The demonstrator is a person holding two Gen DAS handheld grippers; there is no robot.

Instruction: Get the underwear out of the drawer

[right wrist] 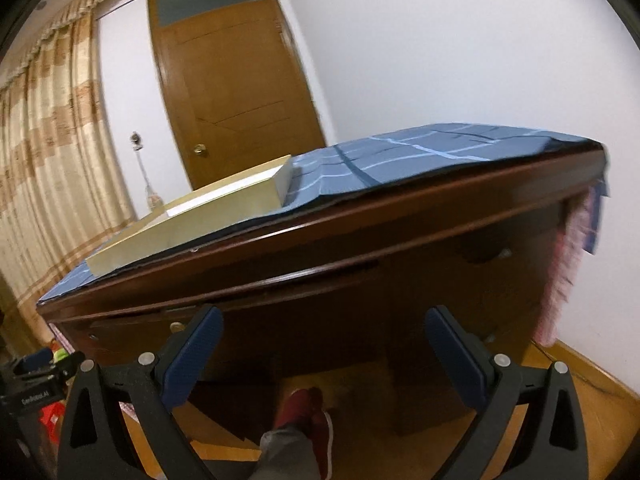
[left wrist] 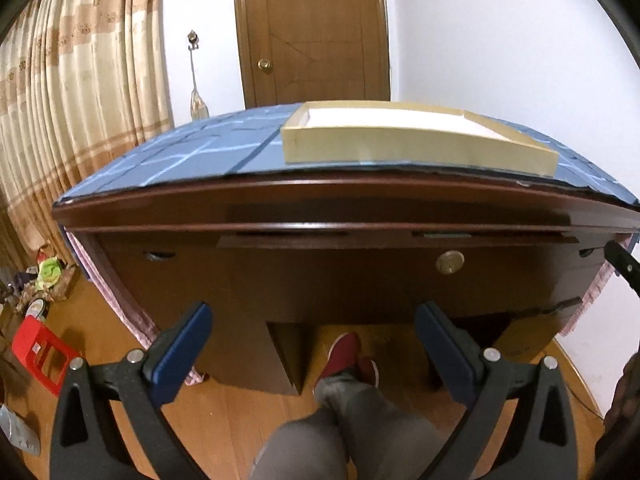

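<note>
We see one desk (left wrist: pixel 344 208) with one shallow tray (left wrist: pixel 416 148) on its blue cloth (left wrist: pixel 192 152), and one closed drawer (left wrist: pixel 360 276) with a round brass knob (left wrist: pixel 449 262). Our left gripper (left wrist: pixel 314 328) and right gripper (right wrist: pixel 324 332) both gape wide, empty, touching nothing. No underwear shows.

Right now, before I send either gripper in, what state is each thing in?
Left gripper: open, empty.
Right gripper: open, empty.
Drawer: shut, untouched.
Tray: on the blue cloth, open top; contents hidden from here.
Door: closed.
Underwear: not in view.
</note>
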